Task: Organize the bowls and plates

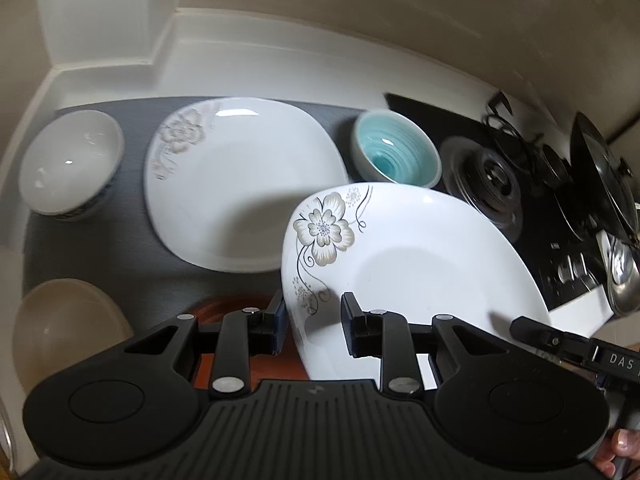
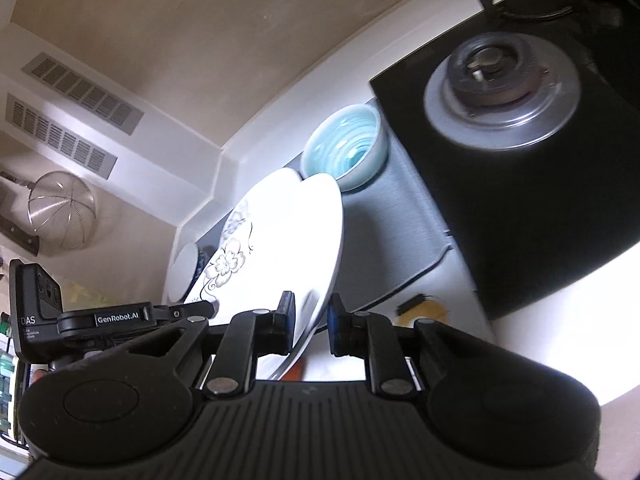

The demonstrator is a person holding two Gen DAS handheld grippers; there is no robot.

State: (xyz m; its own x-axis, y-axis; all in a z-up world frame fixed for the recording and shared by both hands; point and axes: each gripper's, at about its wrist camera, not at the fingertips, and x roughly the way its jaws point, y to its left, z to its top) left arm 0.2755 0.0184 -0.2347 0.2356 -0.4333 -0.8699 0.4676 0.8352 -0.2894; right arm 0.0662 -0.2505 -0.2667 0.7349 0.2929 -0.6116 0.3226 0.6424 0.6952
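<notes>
A white flowered plate [image 1: 408, 272] is held tilted above the grey mat [image 1: 120, 240]. My left gripper [image 1: 313, 320] grips its near-left rim, and my right gripper [image 2: 311, 320] grips its other rim edge-on [image 2: 280, 248]. A second flowered plate [image 1: 240, 184] lies flat on the mat behind it. A teal bowl [image 1: 396, 152] stands at the back right; it also shows in the right wrist view [image 2: 346, 144]. A white bowl [image 1: 68, 164] stands at the back left, a beige bowl [image 1: 64, 328] at the front left.
An orange-brown dish [image 1: 240, 308] lies under the held plate. A black gas hob [image 1: 500, 176] with burner [image 2: 500, 80] and a pan [image 1: 608, 176] stands to the right. Walls close the counter's back and left corner. A strainer [image 2: 60, 208] hangs on the wall.
</notes>
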